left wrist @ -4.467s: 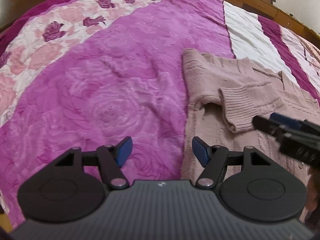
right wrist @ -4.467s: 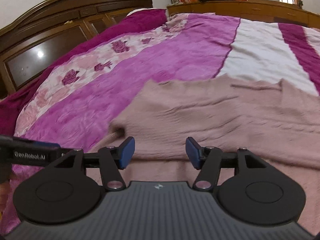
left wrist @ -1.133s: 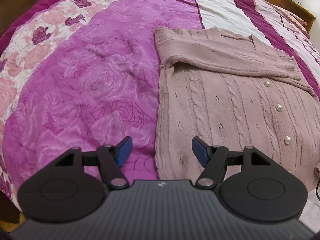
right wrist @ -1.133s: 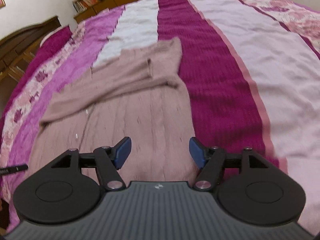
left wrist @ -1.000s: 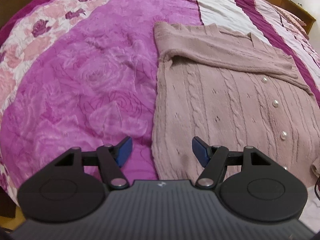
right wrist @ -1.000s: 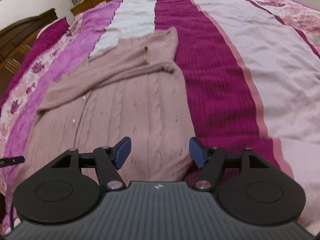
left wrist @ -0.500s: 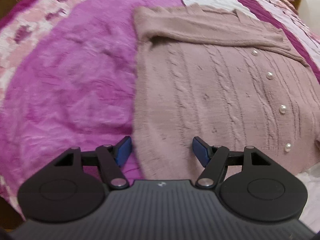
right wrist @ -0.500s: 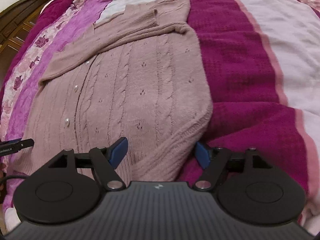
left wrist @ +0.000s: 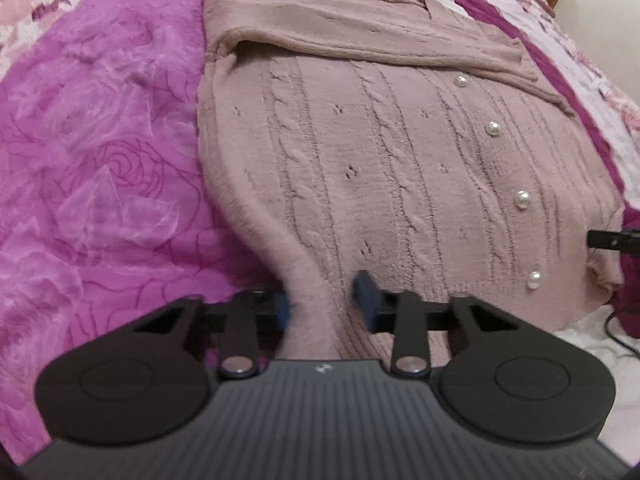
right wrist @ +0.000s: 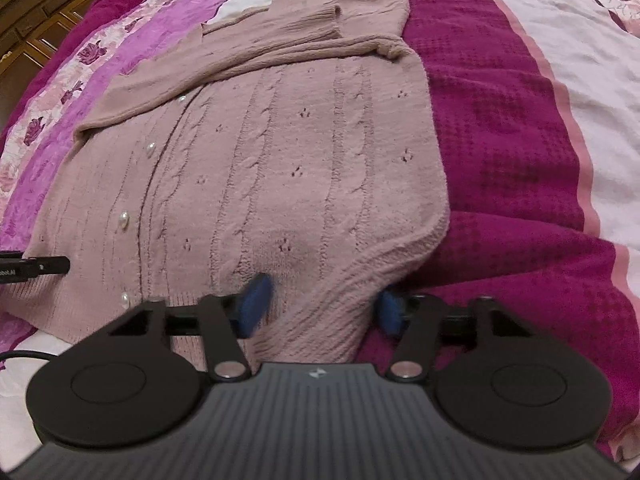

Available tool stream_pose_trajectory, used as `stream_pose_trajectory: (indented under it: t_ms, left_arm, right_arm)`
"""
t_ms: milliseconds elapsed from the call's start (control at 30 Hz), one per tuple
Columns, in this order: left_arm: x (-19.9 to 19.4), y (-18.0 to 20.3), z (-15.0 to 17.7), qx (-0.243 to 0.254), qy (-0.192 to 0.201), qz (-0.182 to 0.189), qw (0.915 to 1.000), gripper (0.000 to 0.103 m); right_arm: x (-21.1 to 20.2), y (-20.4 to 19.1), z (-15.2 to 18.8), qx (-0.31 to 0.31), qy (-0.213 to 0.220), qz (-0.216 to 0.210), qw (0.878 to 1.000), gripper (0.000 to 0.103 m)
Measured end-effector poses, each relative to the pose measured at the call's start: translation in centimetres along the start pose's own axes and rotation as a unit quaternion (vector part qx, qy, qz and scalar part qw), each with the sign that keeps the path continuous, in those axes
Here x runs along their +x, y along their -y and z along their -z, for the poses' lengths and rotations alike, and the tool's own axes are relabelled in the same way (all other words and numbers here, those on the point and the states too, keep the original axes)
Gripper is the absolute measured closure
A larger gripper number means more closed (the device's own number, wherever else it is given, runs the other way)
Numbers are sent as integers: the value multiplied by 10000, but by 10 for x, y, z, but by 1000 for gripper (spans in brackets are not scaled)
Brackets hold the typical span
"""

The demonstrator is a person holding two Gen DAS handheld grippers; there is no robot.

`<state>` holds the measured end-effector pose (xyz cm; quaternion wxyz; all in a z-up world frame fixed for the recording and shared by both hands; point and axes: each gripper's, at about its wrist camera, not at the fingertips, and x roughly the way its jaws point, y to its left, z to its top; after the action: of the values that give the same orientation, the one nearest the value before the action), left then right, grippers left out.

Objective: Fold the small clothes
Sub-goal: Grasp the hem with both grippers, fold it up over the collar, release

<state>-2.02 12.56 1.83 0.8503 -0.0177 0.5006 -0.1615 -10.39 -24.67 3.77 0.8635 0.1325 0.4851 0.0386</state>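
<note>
A dusty-pink cable-knit cardigan (left wrist: 380,152) with pearl buttons lies flat on the bed, its sleeves folded across the chest. It also shows in the right wrist view (right wrist: 288,152). My left gripper (left wrist: 322,306) is at the cardigan's bottom left hem corner, jaws closing around a raised fold of hem. My right gripper (right wrist: 320,308) is at the bottom right hem corner, jaws wider apart with bunched hem between the blue pads. Both sets of pads are motion-blurred.
The bed carries a magenta rose-embossed blanket (left wrist: 92,152) on the left and a dark magenta, pink and white striped cover (right wrist: 520,128) on the right. A wooden headboard (right wrist: 36,20) stands far back. A black cable (right wrist: 24,356) lies on white sheet near the bed's front edge.
Both grippers have moved down onto the cardigan's bottom hem corners. The jaws have narrowed around the hem, the left more than the right, and the hem has bunched up between them.
</note>
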Motion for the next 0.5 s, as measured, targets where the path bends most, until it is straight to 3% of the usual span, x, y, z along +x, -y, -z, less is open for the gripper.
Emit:
stream_pose_trajectory:
  t_ms: [33, 133, 167, 300, 500]
  left_arm:
    - [1, -2, 0, -44, -31, 89, 9999, 75]
    - [1, -2, 4, -107, -44, 219, 9997, 81]
    - [-1, -2, 5, -122, 3, 273, 9996, 87]
    - [-11, -2, 0, -322, 366, 621, 9969, 89]
    - [-39, -5, -16, -741, 1130, 1058, 9852, 90]
  right_arm:
    - [0, 2, 0, 56, -14, -28, 10000, 67]
    - [-5, 9, 2, 277, 71, -227, 9993, 80]
    - [-9, 12, 3, 347, 145, -296, 9989, 81]
    - [-23, 26, 1, 746, 568, -776, 9926, 85]
    - [-31, 47, -14, 1395, 1164, -1443, 9727, 89]
